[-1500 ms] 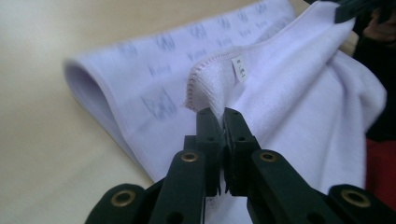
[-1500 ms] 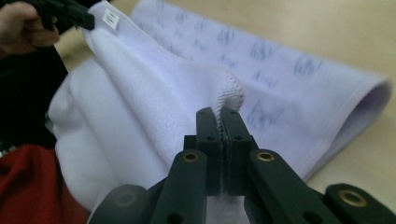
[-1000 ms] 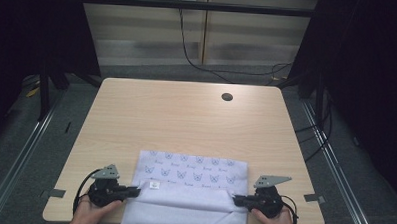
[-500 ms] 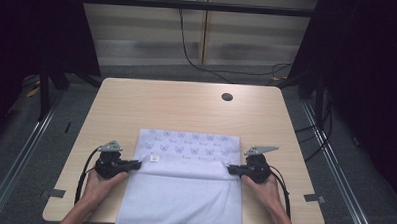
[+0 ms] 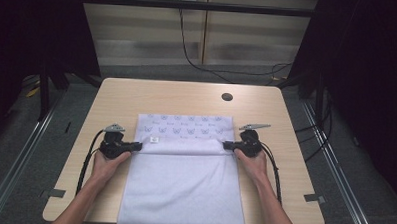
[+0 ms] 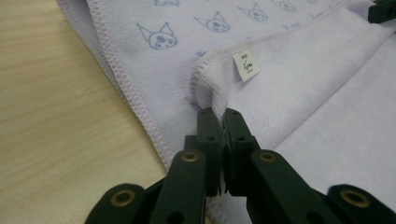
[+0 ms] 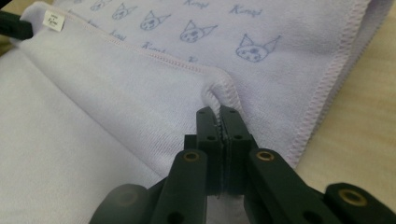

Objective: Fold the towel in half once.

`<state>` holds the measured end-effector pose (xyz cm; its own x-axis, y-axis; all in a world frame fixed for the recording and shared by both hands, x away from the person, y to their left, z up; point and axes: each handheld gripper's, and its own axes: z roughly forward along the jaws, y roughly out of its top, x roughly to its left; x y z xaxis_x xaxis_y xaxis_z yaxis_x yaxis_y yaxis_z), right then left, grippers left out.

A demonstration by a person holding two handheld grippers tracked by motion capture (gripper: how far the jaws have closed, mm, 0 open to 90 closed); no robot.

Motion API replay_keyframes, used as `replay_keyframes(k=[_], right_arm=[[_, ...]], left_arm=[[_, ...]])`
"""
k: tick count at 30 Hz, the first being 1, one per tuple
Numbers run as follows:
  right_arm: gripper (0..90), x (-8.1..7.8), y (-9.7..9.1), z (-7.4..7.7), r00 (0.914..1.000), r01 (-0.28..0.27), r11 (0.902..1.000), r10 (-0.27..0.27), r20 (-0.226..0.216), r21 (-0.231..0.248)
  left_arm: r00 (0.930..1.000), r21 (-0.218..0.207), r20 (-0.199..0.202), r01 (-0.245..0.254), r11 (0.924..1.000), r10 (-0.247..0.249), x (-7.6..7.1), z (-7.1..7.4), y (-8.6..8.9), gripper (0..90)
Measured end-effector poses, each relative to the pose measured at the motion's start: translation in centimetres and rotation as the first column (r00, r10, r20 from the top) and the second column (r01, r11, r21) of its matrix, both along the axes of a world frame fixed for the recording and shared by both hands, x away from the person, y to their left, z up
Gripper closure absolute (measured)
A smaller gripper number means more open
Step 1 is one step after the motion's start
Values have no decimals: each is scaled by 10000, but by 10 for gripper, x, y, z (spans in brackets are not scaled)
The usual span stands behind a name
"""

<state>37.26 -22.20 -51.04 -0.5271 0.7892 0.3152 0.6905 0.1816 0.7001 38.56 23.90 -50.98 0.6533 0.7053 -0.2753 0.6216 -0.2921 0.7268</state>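
High view shows the lavender towel (image 5: pixel 184 181) at the desk's (image 5: pixel 137 97) six o'clock edge, the left gripper (image 5: pixel 135 146) and right gripper (image 5: pixel 229 145) each with fingers pinched tight on a corner of its folded-over edge.

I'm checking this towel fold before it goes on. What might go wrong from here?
1. Each pinch is thin: the left gripper and right gripper hold only the corners of the towel, so a corner might slip out.
2. If one hand leads, the folded edge could land skewed against the printed layer.
3. The towel's near end hangs over the table edge, so its weight may drag the fold back.
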Motion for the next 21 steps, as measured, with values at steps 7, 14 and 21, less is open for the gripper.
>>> replay_keyframes(k=[7, 14, 21], right_arm=[[882, 25, 5, 0, 9993, 382, 9991, -381, 61, -188], [882, 35, 4, 1, 9952, 961, 9942, -951, 211, -483], [881, 29, -4, 6, 9960, 834, 9965, -831, 321, -65]], left_arm=[[9995, -132, 86, -295, 9995, 297, 16, -2, -1, 870], [9980, 94, -92, -620, 9980, 621, 41, 0, -13, 870], [9985, -195, 22, -555, 9983, 556, 39, 8, -11, 871]])
